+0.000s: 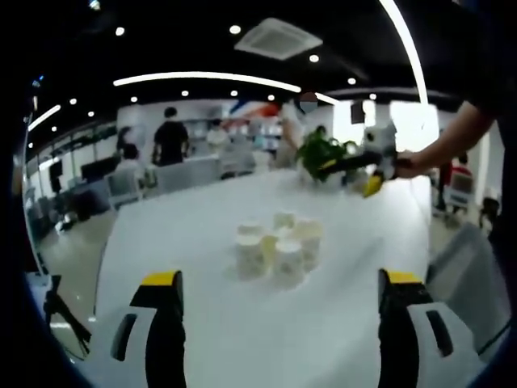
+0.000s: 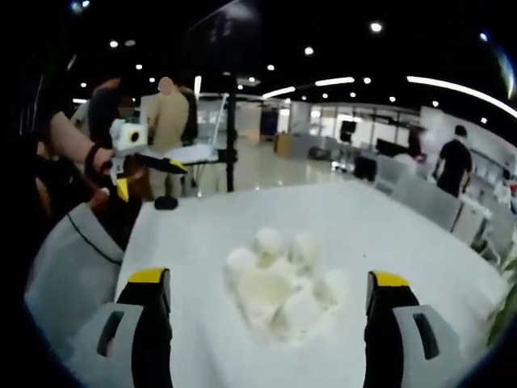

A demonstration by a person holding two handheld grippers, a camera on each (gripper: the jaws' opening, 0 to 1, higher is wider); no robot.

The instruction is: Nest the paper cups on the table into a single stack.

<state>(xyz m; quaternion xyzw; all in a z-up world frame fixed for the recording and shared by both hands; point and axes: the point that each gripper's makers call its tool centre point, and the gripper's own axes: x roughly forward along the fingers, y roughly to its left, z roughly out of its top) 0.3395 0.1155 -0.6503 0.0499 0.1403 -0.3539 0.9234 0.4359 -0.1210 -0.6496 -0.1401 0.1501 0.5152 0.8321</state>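
Paper cups, small and white [image 1: 277, 247], stand clustered rim-up at the centre of a long white table [image 1: 210, 323] in an open-plan office, apart from one another rather than nested. In the left gripper view, the left gripper [image 1: 279, 319] hangs at the bottom of the frame with its yellow-tipped black jaws spread wide and nothing between them, the cluster well beyond the tips. At the upper right of that frame, the right gripper [image 1: 367, 166] shows past a hand and bare forearm, in front of a green leafy plant [image 1: 321, 153]; its claw state cannot be told from there. In the right gripper view, the same cups [image 2: 279, 287] blur into a pale mound at centre frame, while the right gripper [image 2: 268, 311] sits at the bottom edge, jaws likewise parted and empty. The left gripper [image 2: 137, 166] appears at the upper left of this view, held in a hand [image 2: 101, 158]. Seen in the right gripper view alone is a black upright pole [image 2: 231, 137]. No writing or brand can be read on the cups or tools.
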